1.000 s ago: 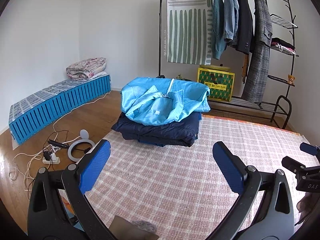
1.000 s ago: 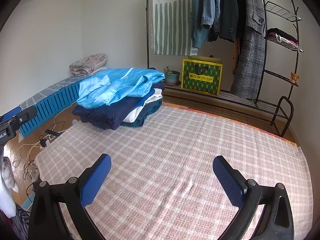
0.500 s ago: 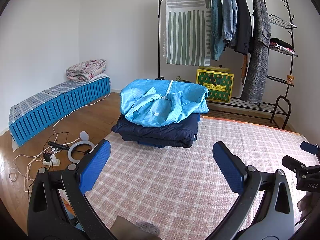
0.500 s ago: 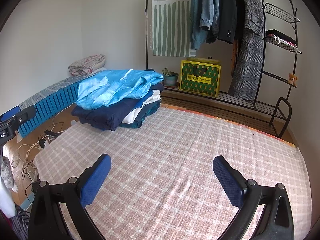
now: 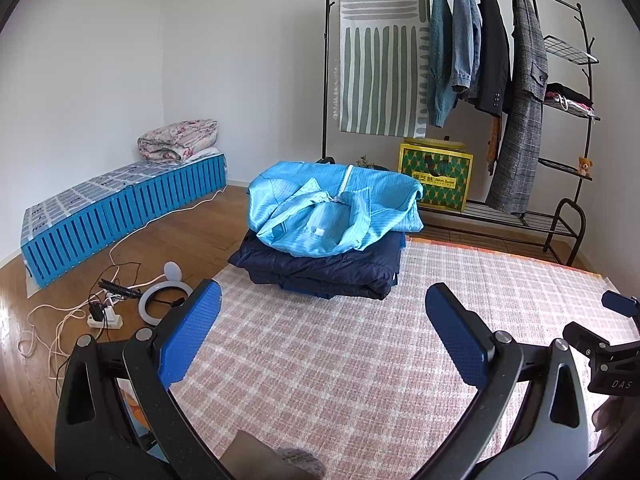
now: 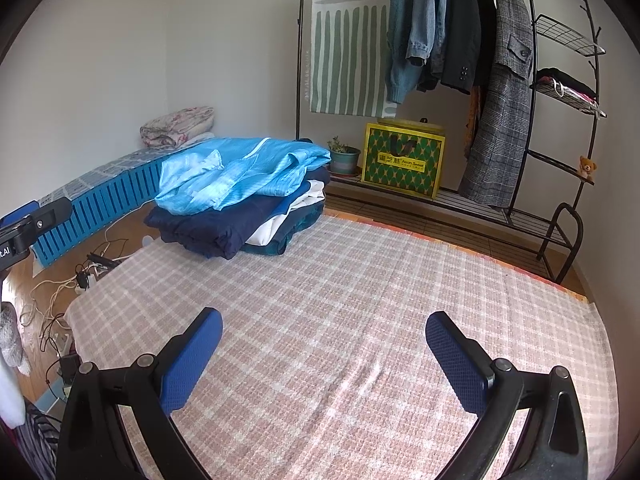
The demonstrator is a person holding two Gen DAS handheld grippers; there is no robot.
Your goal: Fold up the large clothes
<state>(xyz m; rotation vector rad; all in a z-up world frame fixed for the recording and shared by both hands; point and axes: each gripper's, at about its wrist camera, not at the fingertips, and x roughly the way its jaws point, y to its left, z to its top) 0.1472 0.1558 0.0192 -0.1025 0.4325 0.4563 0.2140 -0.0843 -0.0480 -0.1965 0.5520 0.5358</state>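
Left wrist view: the left tongs (image 5: pixel 318 326) hang spread and empty over the checked rug (image 5: pixel 340 380); the pile (image 5: pixel 324 240) sits at the rug's far edge, well apart, a light-blue jacket (image 5: pixel 332 208) on top; the yellow box (image 5: pixel 436 178) on the rack shelf is shut, contents unseen. Right wrist view: the right tongs (image 6: pixel 324 342) gape too, holding nothing; the jacket (image 6: pixel 240 174) crowns the pile (image 6: pixel 240 216); best, likely, to pinch both shoulders and spread it flat on bare rug (image 6: pixel 340 280).

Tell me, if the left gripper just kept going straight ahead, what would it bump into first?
Probably the clothes pile: the open left gripper points across bare checked rug toward the light blue jacket on top. Depth is unclear; angled lower, it would meet the rug first.
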